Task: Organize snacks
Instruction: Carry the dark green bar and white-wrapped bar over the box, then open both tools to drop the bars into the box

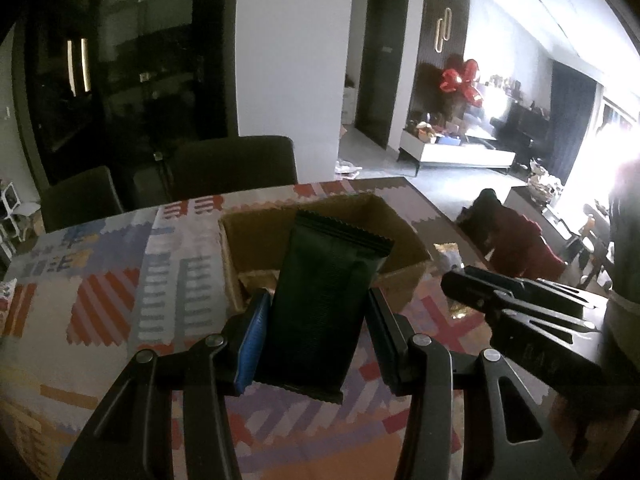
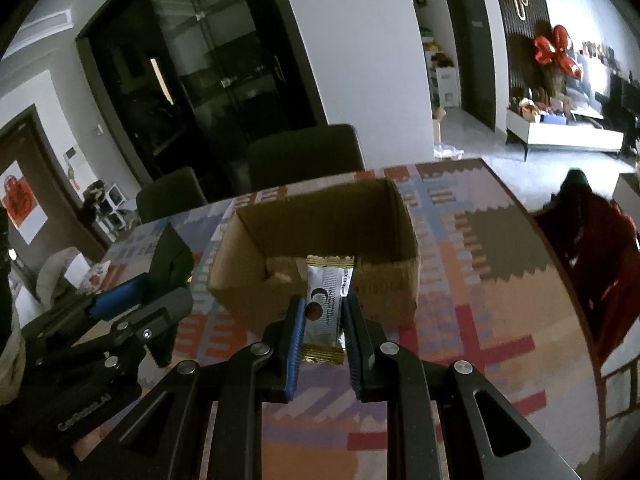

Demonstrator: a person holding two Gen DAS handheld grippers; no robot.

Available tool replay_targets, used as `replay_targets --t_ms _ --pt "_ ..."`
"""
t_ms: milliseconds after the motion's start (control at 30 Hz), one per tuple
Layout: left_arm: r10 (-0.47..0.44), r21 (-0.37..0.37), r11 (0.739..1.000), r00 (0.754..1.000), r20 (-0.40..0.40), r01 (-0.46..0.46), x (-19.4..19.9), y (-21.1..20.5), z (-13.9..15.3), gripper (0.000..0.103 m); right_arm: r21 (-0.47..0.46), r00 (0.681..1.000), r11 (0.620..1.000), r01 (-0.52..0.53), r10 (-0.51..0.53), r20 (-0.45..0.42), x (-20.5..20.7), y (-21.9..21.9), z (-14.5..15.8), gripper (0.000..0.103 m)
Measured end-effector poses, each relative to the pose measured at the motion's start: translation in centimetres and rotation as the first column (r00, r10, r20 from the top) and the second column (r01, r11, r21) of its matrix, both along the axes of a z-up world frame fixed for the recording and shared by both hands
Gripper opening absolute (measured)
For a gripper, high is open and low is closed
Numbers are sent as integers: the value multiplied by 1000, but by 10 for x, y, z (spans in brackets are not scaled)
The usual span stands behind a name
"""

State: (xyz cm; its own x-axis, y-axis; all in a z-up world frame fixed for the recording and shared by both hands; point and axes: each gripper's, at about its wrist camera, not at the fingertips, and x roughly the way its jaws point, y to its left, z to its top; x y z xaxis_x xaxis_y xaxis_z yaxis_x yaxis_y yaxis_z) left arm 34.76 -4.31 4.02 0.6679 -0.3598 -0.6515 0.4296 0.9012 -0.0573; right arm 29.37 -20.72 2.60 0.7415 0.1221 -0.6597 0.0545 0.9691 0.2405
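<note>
A table covered with a patchwork-patterned cloth (image 2: 480, 248) holds an open cardboard box (image 2: 316, 220).

The left gripper (image 1: 318, 312) has its 2 fingers closed against the sides of a dark green snack packet (image 1: 324, 292). The packet stands upright between them, its crimped top edge in front of the box opening.

The right gripper (image 2: 322, 320) has its 2 fingers closed narrowly on a small white snack packet with gold ends (image 2: 326, 308). It is held just at the near wall of the box, its upper end level with the box rim.

From the right wrist view, the left gripper (image 2: 160, 280) sits to the left of the box with its green packet (image 2: 170, 256). From the left wrist view, the right gripper (image 1: 460, 284) shows at the right, beside the box. 2 dark chairs (image 2: 304, 156) stand behind the table.
</note>
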Motion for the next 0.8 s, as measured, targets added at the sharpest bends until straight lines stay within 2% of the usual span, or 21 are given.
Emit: replay_targets --t_ms 333,600,800 --pt "46 6 999 999 -28 -46 42 -3 8 48 -56 999 997 -44 46 24 45 -3 17 21" --pt "78 21 997 995 -53 -77 68 -13 6 48 -82 998 994 -69 70 10 75 -5 18 21" --pt "77 26 997 990 -120 -74 94 -19 -4 50 -93 997 993 -72 71 -13 94 -9 13 21"
